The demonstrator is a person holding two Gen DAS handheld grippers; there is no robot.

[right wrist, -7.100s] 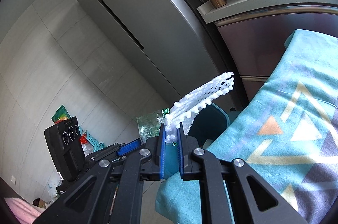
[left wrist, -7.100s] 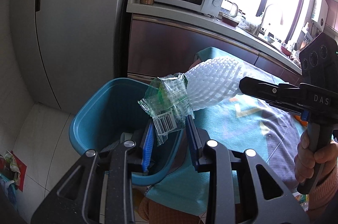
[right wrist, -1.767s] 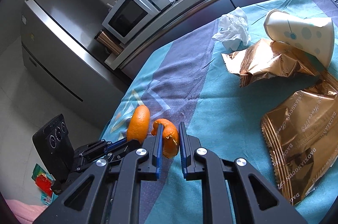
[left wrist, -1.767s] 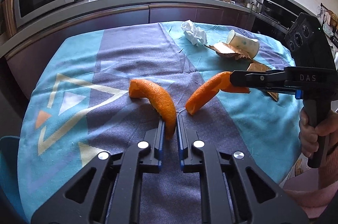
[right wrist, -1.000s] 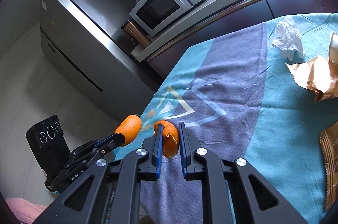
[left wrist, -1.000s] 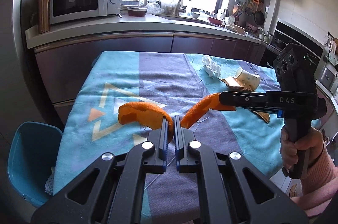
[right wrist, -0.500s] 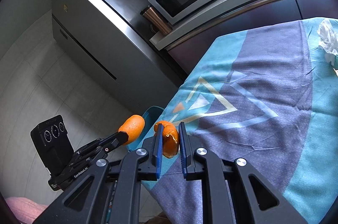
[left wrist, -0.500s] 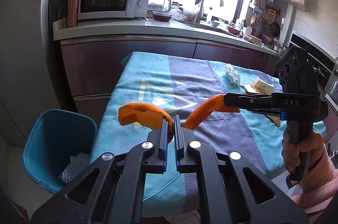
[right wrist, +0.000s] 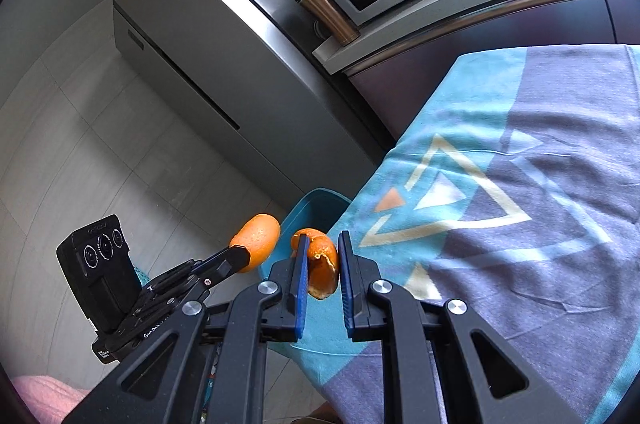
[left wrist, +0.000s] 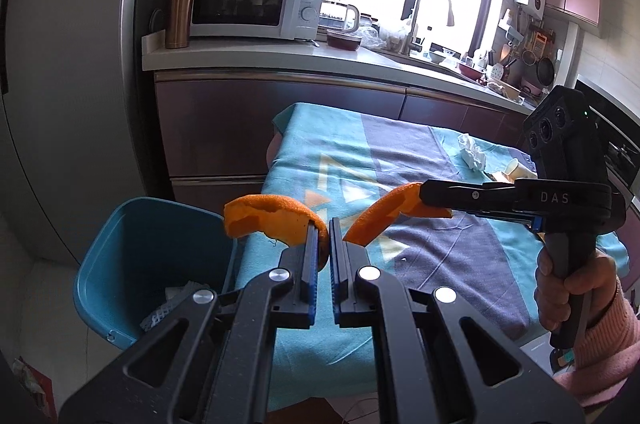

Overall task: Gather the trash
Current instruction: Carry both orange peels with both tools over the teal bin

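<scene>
My left gripper [left wrist: 324, 228] is shut on a curved orange peel [left wrist: 268, 218] and holds it over the table's left edge, beside the blue trash bin [left wrist: 120, 256]. It also shows in the right wrist view [right wrist: 240, 256] with its peel [right wrist: 258, 236]. My right gripper [right wrist: 322, 244] is shut on a second orange peel [right wrist: 320, 268] just right of the first, above the table edge; it also shows in the left wrist view [left wrist: 428, 193] with its peel [left wrist: 380, 214]. The bin [right wrist: 316, 199] holds white foam netting [left wrist: 160, 314].
The table has a teal and purple cloth [left wrist: 420, 159]. A crumpled tissue [left wrist: 472, 153] and a paper cup [left wrist: 514, 168] lie at its far right. A fridge [right wrist: 192, 35], a counter with a microwave [left wrist: 248, 5] and a copper tumbler [left wrist: 178, 9] stand behind.
Both grippers have carried their orange peels left, from over the table's middle to its left edge by the bin. Both stay shut on the peels.
</scene>
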